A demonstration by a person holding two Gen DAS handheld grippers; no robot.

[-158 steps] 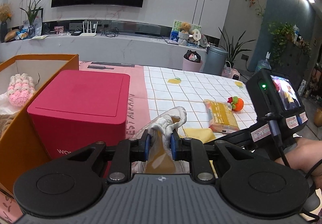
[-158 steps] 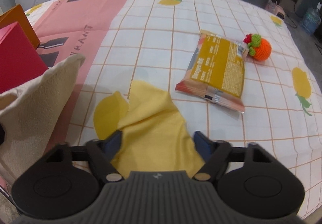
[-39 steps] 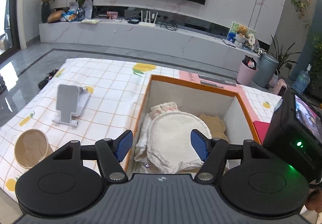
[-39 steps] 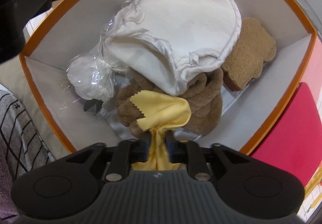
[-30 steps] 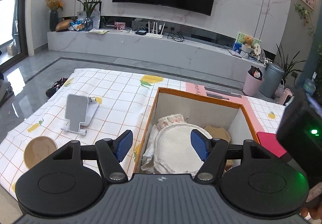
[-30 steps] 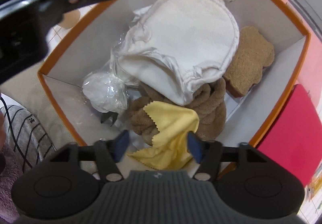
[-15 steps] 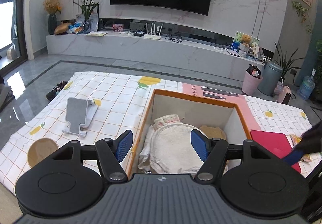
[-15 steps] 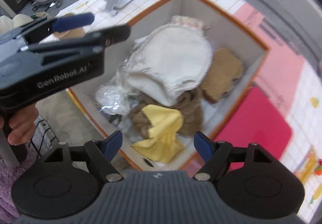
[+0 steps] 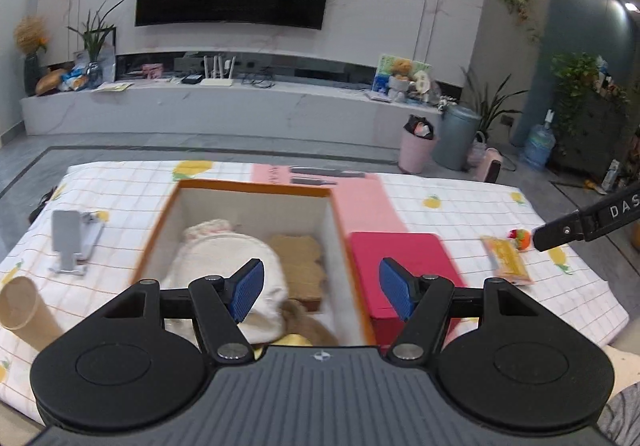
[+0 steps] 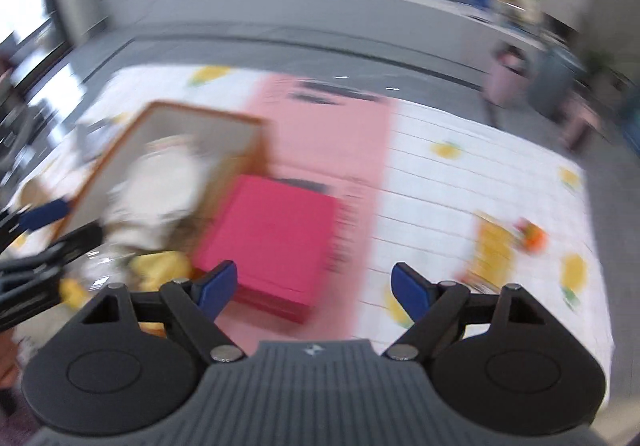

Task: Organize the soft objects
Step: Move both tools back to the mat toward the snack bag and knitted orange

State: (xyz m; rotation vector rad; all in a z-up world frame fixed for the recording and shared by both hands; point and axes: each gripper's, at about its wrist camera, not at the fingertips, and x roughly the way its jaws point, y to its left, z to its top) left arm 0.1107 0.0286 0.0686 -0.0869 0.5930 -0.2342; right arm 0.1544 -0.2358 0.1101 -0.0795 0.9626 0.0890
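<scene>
- Living room, checked cloth (image 9: 460,213) — sorting surface.
- Box (image 9: 256,187): mitt (image 9: 224,262), yellow cloth (image 10: 160,264) stowed inside.
- Left gripper (image 9: 321,288): wide, empty.
- Right gripper (image 10: 313,284): jaws just opening, empty — freed for the knitted fruit (image 10: 534,238).

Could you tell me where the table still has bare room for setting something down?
Bare cloth lies between the red box and the snack packet, and beyond them. The orange box is crowded.

The orange box (image 9: 256,187) stood open-topped, soft things filling its floor. The red box (image 9: 400,258) sat just beside its right wall. Bare checked cloth (image 9: 452,213) lay open between red box and snack packet (image 9: 506,260).
</scene>
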